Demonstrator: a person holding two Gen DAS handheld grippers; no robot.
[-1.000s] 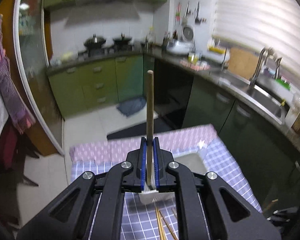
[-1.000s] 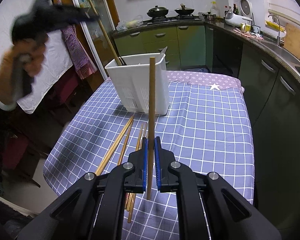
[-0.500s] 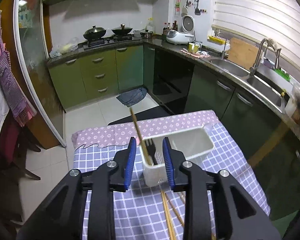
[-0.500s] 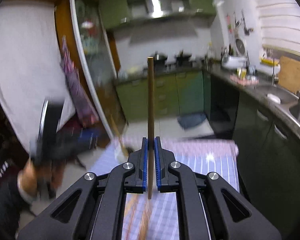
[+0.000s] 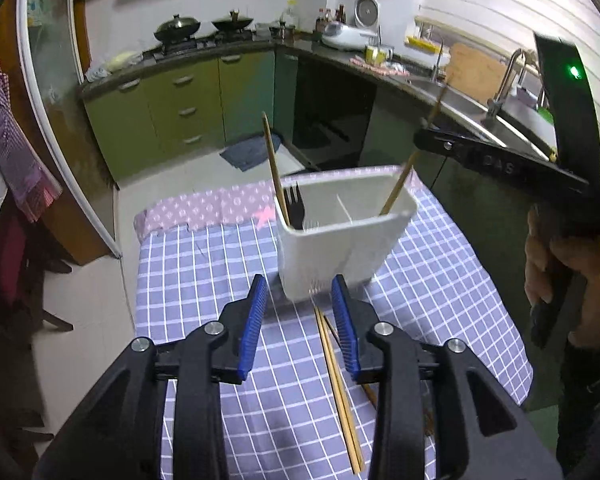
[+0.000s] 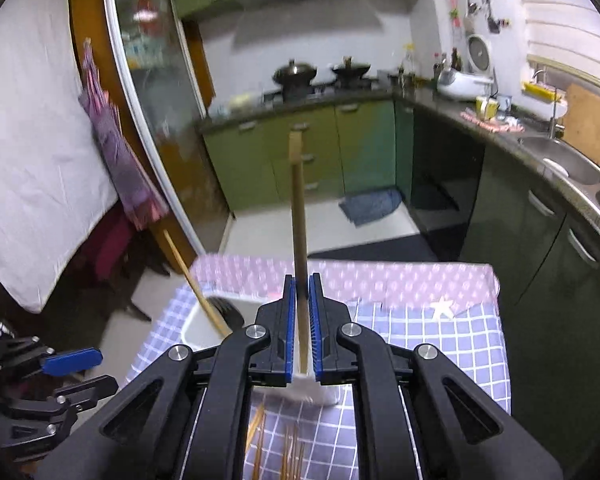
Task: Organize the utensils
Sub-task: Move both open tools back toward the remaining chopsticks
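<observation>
My left gripper [image 5: 300, 316] hangs over the checked tablecloth [image 5: 440, 300], jaws opening w/ nothing between them. The right gripper [image 6: 301, 328] is clenched on a chopstick [image 6: 298, 208], its lower end inside the white utensil holder [image 5: 340, 256]. In the holder's left compartment: another chopstick [image 5: 274, 168] and a black fork [image 5: 295, 204]. More chopsticks [image 5: 336, 376] lie loose on the cloth just in front of the holder.

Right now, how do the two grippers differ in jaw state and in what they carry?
The left gripper has nothing between its blue pads, its jaws opening above the loose chopsticks on the table; the right gripper is shut on a chopstick over the white holder. Both point down toward the checked cloth.
</observation>
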